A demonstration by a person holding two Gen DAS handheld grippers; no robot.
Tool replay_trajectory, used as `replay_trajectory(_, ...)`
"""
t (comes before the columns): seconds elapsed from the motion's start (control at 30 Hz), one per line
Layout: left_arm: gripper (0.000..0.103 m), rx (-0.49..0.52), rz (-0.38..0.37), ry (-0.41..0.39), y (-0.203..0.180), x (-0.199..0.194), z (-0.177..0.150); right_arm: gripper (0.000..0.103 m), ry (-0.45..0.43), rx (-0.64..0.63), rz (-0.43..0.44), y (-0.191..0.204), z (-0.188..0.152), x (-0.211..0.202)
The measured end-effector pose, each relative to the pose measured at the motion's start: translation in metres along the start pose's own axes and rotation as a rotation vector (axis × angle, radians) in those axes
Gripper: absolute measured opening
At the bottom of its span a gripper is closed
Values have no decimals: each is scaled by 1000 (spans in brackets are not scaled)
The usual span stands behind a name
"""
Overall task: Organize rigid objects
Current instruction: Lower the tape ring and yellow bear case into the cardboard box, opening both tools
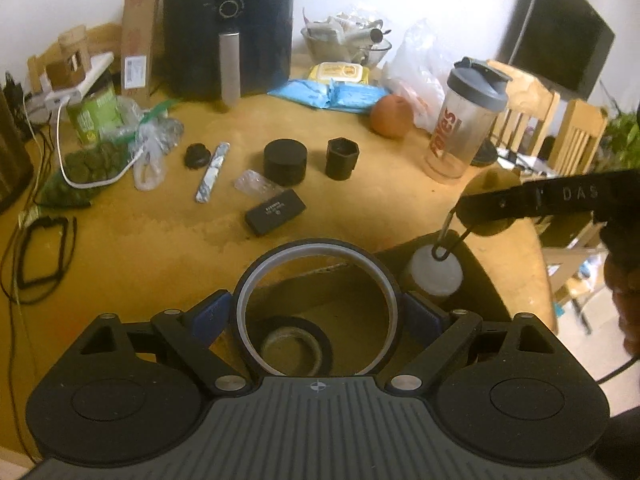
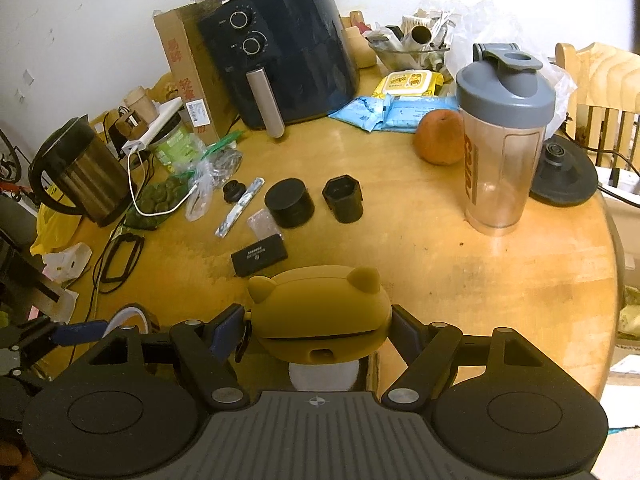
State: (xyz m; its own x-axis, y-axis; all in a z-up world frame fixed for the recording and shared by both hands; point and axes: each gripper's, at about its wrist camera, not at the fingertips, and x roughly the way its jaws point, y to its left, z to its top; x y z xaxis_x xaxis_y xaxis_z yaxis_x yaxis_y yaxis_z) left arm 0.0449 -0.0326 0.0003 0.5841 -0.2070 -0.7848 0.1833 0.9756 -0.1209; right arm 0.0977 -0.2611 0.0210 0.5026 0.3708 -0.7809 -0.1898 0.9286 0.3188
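Tape ring (image 1: 318,308), grey-rimmed, between the spread fingers of the left gripper (image 1: 318,314), pads beside it, squeeze not certain; hovering over a dark bin (image 1: 486,280) holding a black tape roll (image 1: 296,346) and white bottle (image 1: 434,274). Yellow eared case (image 2: 320,316) clamped in the right gripper (image 2: 318,330), above the same bin. Depositing step, by the look. Next: lower, release. Farther off, black box (image 1: 275,212), round tin (image 1: 285,161), hex cup (image 1: 342,158) awaiting collection.
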Motion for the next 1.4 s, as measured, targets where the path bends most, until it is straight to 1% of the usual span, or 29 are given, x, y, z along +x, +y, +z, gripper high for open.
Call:
replay_trajectory(0.07, 103, -28, -14, 1, 1, -2, -2, 79, 3, 1, -2, 0, -3, -2)
replay_trajectory(0.13, 103, -48, -31, 3, 2, -3, -3, 79, 6, 4, -4, 1, -7, -3)
replay_trajectory(0.43, 103, -63, 25, 23, 4, -10, -11, 79, 27, 6, -4, 3, -22, -10)
replay_trajectory(0.5, 103, -87, 38, 54, 7, -8, -15, 79, 41, 4, -2, 4, -26, -10)
replay_trajectory(0.63, 103, -163, 54, 151, 15, -1, -23, 79, 82, -7, 5, 10, -36, -8)
replay_trajectory(0.7, 103, -190, 60, 166, 20, -3, -27, 79, 101, -13, 4, 13, -41, -7)
replay_trajectory(0.87, 103, -212, 97, 175, 23, -8, -34, 79, 143, -28, -3, 22, -46, -3)
replay_trajectory(1.07, 103, -239, 111, 167, 29, -16, -39, 80, 184, -27, -21, 29, -42, 1)
replay_trajectory(1.1, 103, -243, 115, 165, 31, -17, -40, 81, 191, -23, -31, 30, -41, 3)
replay_trajectory(1.13, 103, -245, 119, 164, 32, -18, -40, 87, 192, -18, -39, 31, -41, 3)
replay_trajectory(1.17, 103, -246, 124, 165, 32, -19, -41, 91, 188, -14, -38, 32, -41, 3)
replay_trajectory(1.2, 103, -248, 127, 167, 33, -19, -42, 97, 185, -11, -37, 32, -41, 4)
replay_trajectory(1.23, 103, -250, 130, 169, 34, -19, -43, 99, 182, -11, -40, 33, -41, 4)
replay_trajectory(1.4, 103, -260, 124, 179, 36, -20, -47, 103, 201, -23, -60, 36, -44, 7)
